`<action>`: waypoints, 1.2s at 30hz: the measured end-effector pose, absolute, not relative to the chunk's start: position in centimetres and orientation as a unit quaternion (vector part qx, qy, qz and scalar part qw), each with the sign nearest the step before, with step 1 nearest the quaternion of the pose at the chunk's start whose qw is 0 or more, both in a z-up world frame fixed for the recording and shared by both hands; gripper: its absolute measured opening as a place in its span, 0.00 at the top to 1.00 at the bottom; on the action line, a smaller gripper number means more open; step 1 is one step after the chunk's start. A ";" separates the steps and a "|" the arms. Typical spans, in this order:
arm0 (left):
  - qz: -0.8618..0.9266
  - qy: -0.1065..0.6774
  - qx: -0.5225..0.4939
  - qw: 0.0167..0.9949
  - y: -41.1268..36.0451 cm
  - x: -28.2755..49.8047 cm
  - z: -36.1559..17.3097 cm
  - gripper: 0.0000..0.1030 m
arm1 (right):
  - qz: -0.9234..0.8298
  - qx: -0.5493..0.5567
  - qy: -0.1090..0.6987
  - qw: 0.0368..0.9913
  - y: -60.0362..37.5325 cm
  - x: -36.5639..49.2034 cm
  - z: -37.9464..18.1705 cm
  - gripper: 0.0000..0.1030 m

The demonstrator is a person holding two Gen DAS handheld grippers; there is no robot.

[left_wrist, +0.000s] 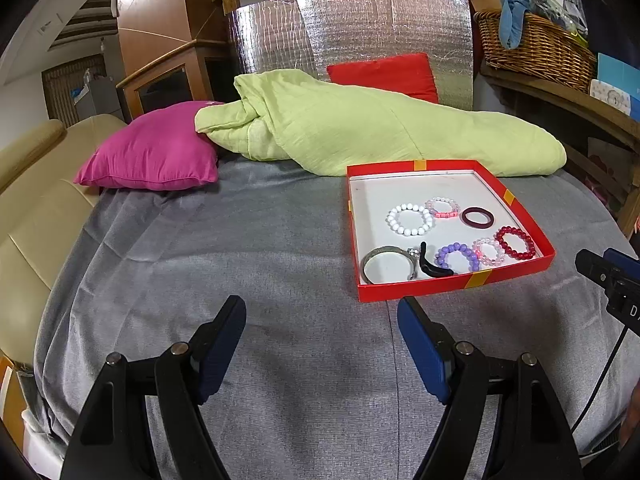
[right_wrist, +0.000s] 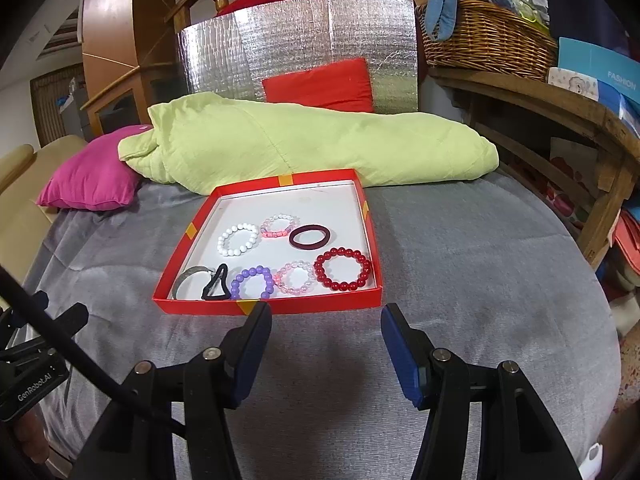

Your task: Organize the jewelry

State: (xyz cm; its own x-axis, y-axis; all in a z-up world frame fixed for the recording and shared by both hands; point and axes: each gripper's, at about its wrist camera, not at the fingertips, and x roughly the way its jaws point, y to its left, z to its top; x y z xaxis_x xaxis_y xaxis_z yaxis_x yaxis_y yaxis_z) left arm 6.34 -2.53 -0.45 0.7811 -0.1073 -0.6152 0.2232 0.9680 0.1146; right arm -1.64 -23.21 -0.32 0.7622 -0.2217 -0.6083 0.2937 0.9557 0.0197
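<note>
A shallow red box [left_wrist: 456,285] [right_wrist: 280,306] with a white floor lies on the grey bedcover. In it lie several bracelets: white beads [left_wrist: 410,219] [right_wrist: 237,239], pink beads [left_wrist: 442,207] [right_wrist: 279,226], a dark maroon bangle [left_wrist: 477,216] [right_wrist: 309,237], red beads [left_wrist: 515,243] [right_wrist: 343,269], pale pink beads [left_wrist: 489,251] [right_wrist: 296,278], purple beads [left_wrist: 457,257] [right_wrist: 252,282], a metal bangle [left_wrist: 389,265] [right_wrist: 192,278] and a black hair tie [left_wrist: 434,267] [right_wrist: 216,283]. My left gripper [left_wrist: 322,322] is open and empty, left of the box's near edge. My right gripper [right_wrist: 326,330] is open and empty, just in front of the box.
A light green quilt [left_wrist: 360,128] [right_wrist: 304,148] lies behind the box, with a magenta pillow [left_wrist: 154,152] [right_wrist: 92,178] to its left and a red cushion [left_wrist: 386,74] [right_wrist: 322,84] behind. A wicker basket [right_wrist: 484,40] stands on a wooden shelf at right.
</note>
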 end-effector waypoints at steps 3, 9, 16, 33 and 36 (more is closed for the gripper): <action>-0.089 0.320 0.091 0.939 -2.6 6.3 -0.5 0.23 | -0.139 0.056 0.316 0.937 -23.3 -1.6 -0.3 0.41; -0.088 0.321 0.089 0.939 -2.7 6.4 -0.5 0.23 | -0.140 0.056 0.314 0.937 -23.5 -1.7 -0.2 0.41; -0.085 0.322 0.084 0.939 -2.6 6.6 -0.4 0.23 | -0.141 0.055 0.314 0.937 -23.5 -1.8 -0.1 0.41; -0.084 0.326 0.083 0.938 -2.6 6.8 -0.5 0.23 | -0.140 0.055 0.317 0.936 -23.4 -1.5 -0.6 0.41; -0.084 0.327 0.081 0.938 -2.6 6.9 -0.5 0.23 | -0.140 0.056 0.319 0.936 -23.4 -1.4 -0.6 0.41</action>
